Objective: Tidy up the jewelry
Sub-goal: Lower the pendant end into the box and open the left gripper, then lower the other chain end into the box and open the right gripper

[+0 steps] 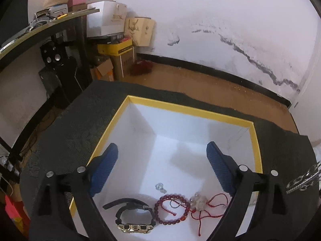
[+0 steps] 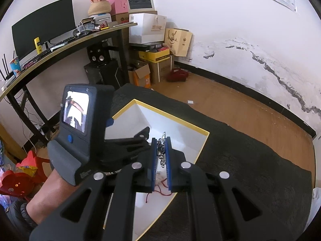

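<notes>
While the left gripper [image 1: 162, 156] hangs over the box [image 1: 192, 111] with its blue pads [image 1: 104, 168] spread wide and nothing between them, the right gripper [image 2: 161, 148] is closed on a silver chain [image 2: 161, 150], the links bunched between its pads and hanging a little below them. That box, white inside with a yellow rim, sits on a dark mat [image 1: 76, 124] and takes up most of the mat's middle. Its floor holds the jewelry, all gathered toward the near edge: a black watch [image 1: 134, 219] with a gold-toned face lies nearest the near left corner, a dark red bead bracelet [image 1: 172, 208] lies just right of it, and a small silver ring [image 1: 174, 204] rests inside the bracelet's loop. Right of the bracelet, a pale clear bead piece [image 1: 197, 200] on a red cord [image 1: 217, 202] sprawls toward the right wall, touching or nearly touching the bracelet; the fisheye view makes it hard to say which. A small silver item [image 1: 160, 187], possibly an earring, lies alone a little farther in, apart from the rest. From the left wrist view the chain shows at the right edge of the frame, outside the box's right wall. From the right wrist view it hangs above the box's interior, near the left gripper's body and the hand [image 2: 52, 184] that holds it. The far half of the box floor is bare white.
</notes>
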A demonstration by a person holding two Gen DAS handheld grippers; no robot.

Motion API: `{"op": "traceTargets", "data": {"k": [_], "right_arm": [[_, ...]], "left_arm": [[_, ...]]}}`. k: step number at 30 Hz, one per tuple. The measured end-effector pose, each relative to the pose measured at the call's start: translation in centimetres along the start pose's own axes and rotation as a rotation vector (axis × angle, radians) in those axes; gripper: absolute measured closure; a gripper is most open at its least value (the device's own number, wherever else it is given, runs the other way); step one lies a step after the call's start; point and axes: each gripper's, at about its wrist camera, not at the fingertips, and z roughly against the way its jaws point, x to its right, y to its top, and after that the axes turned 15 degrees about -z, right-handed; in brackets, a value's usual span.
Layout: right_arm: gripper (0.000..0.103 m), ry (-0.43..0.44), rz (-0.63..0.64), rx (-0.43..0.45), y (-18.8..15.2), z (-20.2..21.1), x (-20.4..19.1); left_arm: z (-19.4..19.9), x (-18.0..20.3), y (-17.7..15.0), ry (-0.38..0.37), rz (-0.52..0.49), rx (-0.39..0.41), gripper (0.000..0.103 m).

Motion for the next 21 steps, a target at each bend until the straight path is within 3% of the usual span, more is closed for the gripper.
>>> {"op": "traceTargets", "data": {"k": [11, 21], "right_arm": [[0.094, -0.003, 0.005, -0.004, 0.0, -0.3, -0.3], [0.094, 0.003, 0.026, -0.038, 0.2, -1.5, -1.7]], "left_arm": [[1.0, -0.2, -0.4, -0.007, 0.0, -0.002, 0.015], [3.6, -3.9, -3.3, -0.019, 0.065, -0.006, 0.013]]}}
